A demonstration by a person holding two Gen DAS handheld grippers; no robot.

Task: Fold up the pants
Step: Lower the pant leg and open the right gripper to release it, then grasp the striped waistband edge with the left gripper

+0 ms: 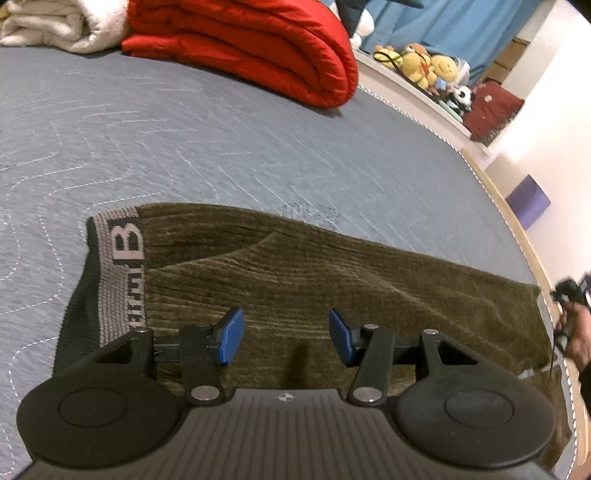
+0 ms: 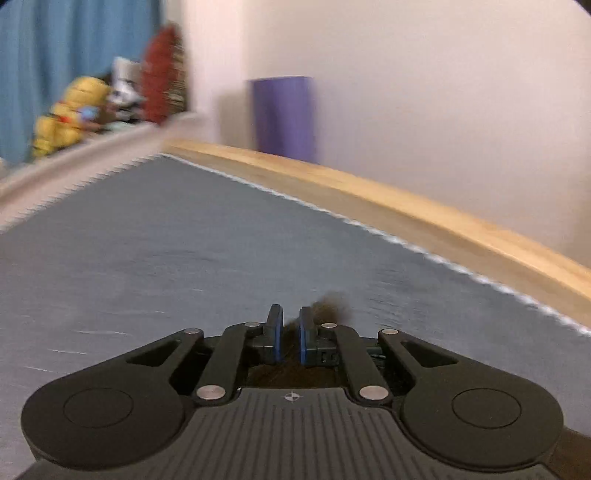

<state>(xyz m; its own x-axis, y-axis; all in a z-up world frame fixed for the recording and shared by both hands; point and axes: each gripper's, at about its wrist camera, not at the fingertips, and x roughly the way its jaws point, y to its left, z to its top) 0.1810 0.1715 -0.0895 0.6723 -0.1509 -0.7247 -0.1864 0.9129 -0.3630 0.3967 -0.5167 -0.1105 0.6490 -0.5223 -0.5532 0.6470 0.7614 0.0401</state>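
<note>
Currently | pants (image 1: 295, 288): flat on bed (image 1: 184, 140), near its edge | left claw (image 1: 286, 336): released, above cloth | right claw (image 2: 290, 338): clenched on pants fabric | risk: thin pinch may slip, so the fold collapses

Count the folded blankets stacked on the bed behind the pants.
2: a red blanket at the far middle of the bed, and a cream blanket at its left. Others may be out of frame.

The right-wrist view is motion-blurred: toys (image 2: 70, 114) smear. Its gripper (image 2: 290, 334) hides most of the pants (image 2: 330, 304). Left view: hand (image 1: 578, 339) cut off at the edge, waistband (image 1: 122, 273) lettering partly unreadable
</note>
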